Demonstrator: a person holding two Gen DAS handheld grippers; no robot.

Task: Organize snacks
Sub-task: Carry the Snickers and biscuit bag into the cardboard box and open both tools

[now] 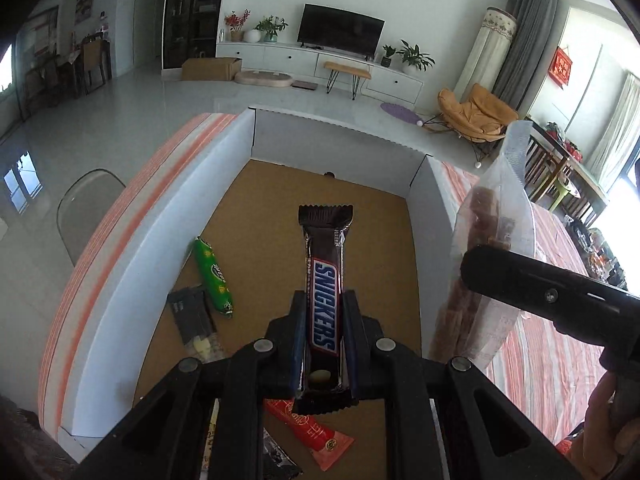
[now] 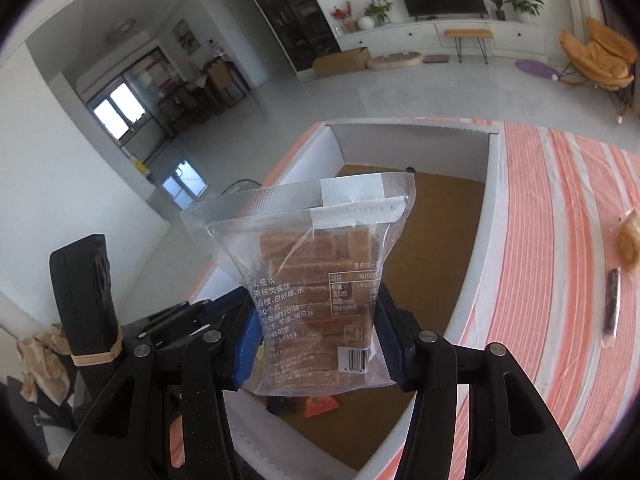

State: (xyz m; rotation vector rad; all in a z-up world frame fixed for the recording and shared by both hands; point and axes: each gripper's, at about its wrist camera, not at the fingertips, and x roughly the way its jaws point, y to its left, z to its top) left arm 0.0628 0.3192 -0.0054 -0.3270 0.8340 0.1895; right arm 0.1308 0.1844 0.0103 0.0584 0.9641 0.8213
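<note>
Over the box point(image 1: 416, 200) | left claw point(image 1: 322, 344) grips Snickers bar point(image 1: 323, 300) | right claw point(image 2: 316, 336), angled down, clamps clear bag point(image 2: 316, 280)

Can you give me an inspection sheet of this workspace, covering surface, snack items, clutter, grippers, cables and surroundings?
Surface: table under an orange and white striped cloth, bearing a white-walled open box with a brown floor.
Job's things: Snickers bar and clear bag of brown strips held above the box; green packet, red packet and dark packets lying in the box.
Clutter: two blurred snack items on the cloth, right of the box.
Grippers: left gripper shut on the bar; right gripper shut on the bag.
Cables: nothing seen.
Surroundings: living room with television, potted plants, bench, orange chair.
</note>
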